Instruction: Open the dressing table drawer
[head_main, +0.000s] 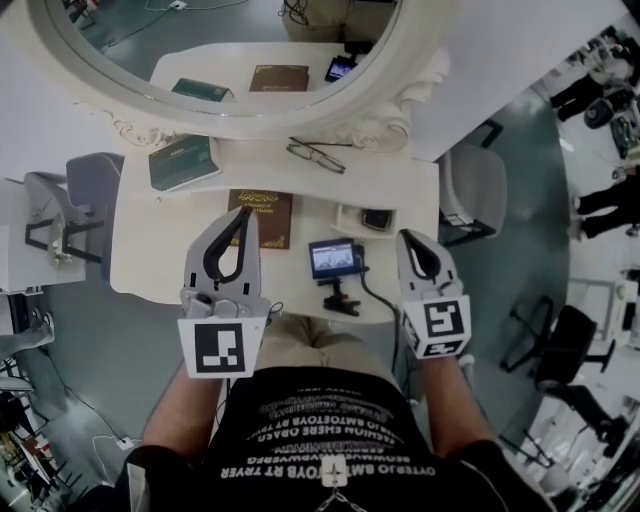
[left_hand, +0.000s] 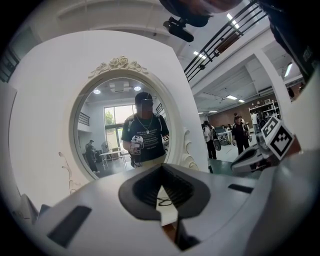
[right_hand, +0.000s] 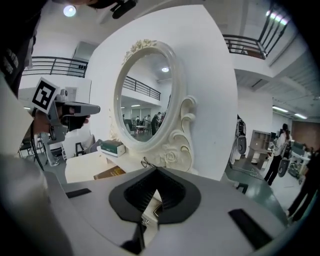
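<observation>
The white dressing table (head_main: 145, 245) stands under its oval mirror (head_main: 230, 110). Its drawer front shows in no view; the tabletop's front edge and my own body hide that area. My left gripper (head_main: 245, 212) hovers above the front left of the tabletop, over a brown book (head_main: 270, 225), with its jaws shut and nothing between them. My right gripper (head_main: 408, 237) hangs above the table's front right corner, jaws together and empty. The left gripper (left_hand: 161, 170) faces the mirror (left_hand: 125, 130); the right gripper (right_hand: 156, 171) looks across the tabletop.
On the table lie a green book (head_main: 183, 161), glasses (head_main: 316, 155), a small tray (head_main: 350, 222) and a small screen device (head_main: 333, 258) clamped at the front edge with a cable. Grey chairs stand at the left (head_main: 70, 200) and the right (head_main: 475, 190). People stand in the background.
</observation>
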